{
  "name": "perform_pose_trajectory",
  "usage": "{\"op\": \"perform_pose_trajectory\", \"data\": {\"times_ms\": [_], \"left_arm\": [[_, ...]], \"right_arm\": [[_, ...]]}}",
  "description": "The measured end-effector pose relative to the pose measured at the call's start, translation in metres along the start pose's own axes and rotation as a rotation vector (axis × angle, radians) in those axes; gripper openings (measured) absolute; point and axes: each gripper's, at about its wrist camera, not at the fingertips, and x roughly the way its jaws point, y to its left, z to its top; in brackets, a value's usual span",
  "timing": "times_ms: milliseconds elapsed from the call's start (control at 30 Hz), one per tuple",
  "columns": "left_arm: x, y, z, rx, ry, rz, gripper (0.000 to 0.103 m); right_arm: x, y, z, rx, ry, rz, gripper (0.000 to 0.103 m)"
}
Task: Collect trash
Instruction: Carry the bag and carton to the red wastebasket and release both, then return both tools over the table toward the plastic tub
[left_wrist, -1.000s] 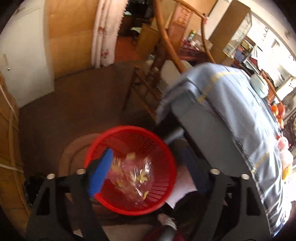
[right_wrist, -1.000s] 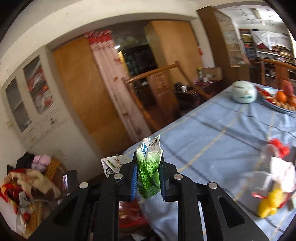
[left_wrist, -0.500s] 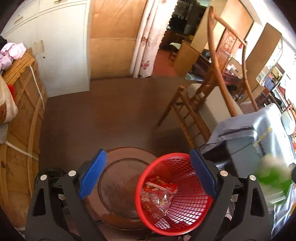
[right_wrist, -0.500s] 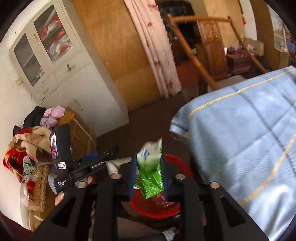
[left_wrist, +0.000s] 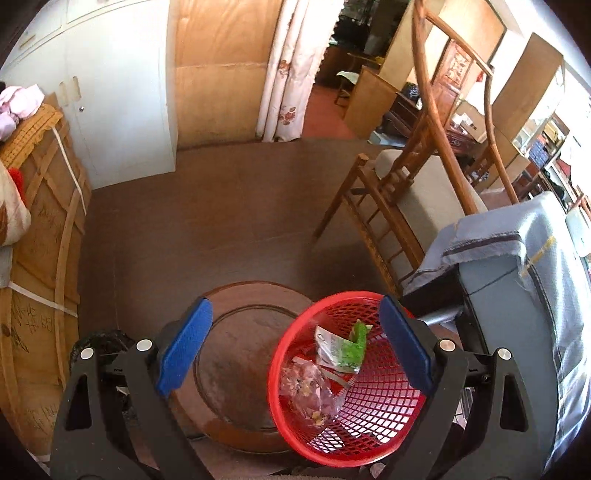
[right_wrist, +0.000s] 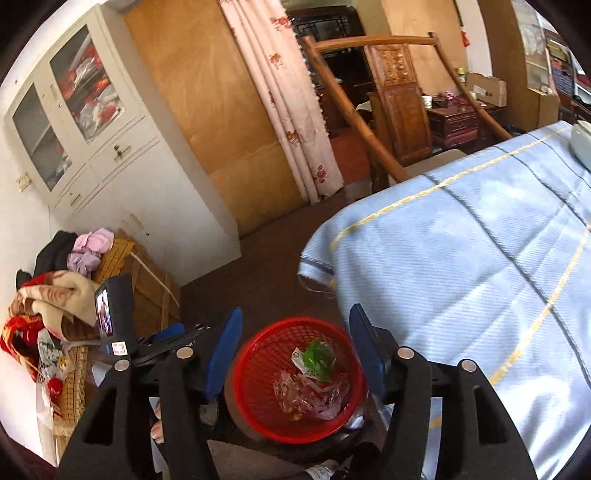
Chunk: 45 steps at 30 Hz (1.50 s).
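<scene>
A red mesh basket (left_wrist: 373, 435) stands on the floor beside the table; it also shows in the right wrist view (right_wrist: 255, 391). Inside lie a green and white wrapper (left_wrist: 347, 349) (right_wrist: 316, 360) and a crumpled clear plastic bag (left_wrist: 308, 391) (right_wrist: 310, 395). My left gripper (left_wrist: 293, 349) is open and empty above the basket's left rim. My right gripper (right_wrist: 295, 354) is open and empty, held directly above the basket.
A table with a blue cloth (right_wrist: 480, 258) (left_wrist: 517, 295) stands to the right of the basket. A wooden chair (left_wrist: 406, 206) is behind it. A round wooden board (left_wrist: 236, 362) lies on the floor on the left. A wooden crate with clothes (right_wrist: 122, 269) is at far left.
My right gripper swung from the table to above the basket, opened and let go of the green wrapper, which now lies in the basket. My left gripper opened wide and drew back.
</scene>
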Motion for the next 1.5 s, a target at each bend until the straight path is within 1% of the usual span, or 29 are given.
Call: {"op": "perform_pose_trajectory", "data": {"times_ms": [267,533,633,667,700,767,900,1000,1133,1233,1367,1500], "left_arm": [[-0.028,-0.028,-0.007,0.072,-0.041,-0.046,0.088],[-0.080,-0.075,-0.020,0.198,-0.133,-0.077,0.093],[-0.100,-0.097,-0.029,0.264,-0.171,-0.087,0.095],[-0.106,-0.105,-0.033,0.285,-0.181,-0.094,0.095],[-0.113,-0.115,-0.037,0.312,-0.189,-0.104,0.096],[-0.122,-0.135,-0.045,0.363,-0.196,-0.128,0.096],[-0.135,-0.185,-0.063,0.481,-0.194,-0.195,0.096],[-0.140,-0.230,-0.077,0.572,-0.173,-0.269,0.096],[-0.144,-0.297,-0.099,0.707,-0.143,-0.357,0.096],[-0.142,-0.341,-0.117,0.795,-0.122,-0.416,0.096],[-0.135,-0.394,-0.140,0.898,-0.083,-0.482,0.096],[-0.124,-0.434,-0.159,0.969,-0.065,-0.487,0.096]], "right_arm": [[-0.053,-0.015,-0.011,0.023,-0.107,-0.031,0.070],[-0.120,-0.035,-0.036,0.059,-0.235,-0.062,0.079],[-0.151,-0.050,-0.050,0.087,-0.299,-0.091,0.085],[-0.161,-0.055,-0.055,0.098,-0.319,-0.102,0.090],[-0.172,-0.062,-0.060,0.112,-0.343,-0.115,0.094],[-0.196,-0.078,-0.072,0.145,-0.393,-0.146,0.097],[-0.239,-0.116,-0.101,0.216,-0.465,-0.247,0.097],[-0.272,-0.148,-0.126,0.281,-0.507,-0.345,0.097],[-0.307,-0.191,-0.154,0.377,-0.545,-0.480,0.097],[-0.325,-0.222,-0.171,0.444,-0.555,-0.559,0.097],[-0.340,-0.258,-0.184,0.537,-0.565,-0.584,0.097],[-0.344,-0.284,-0.193,0.590,-0.564,-0.587,0.097]]}}
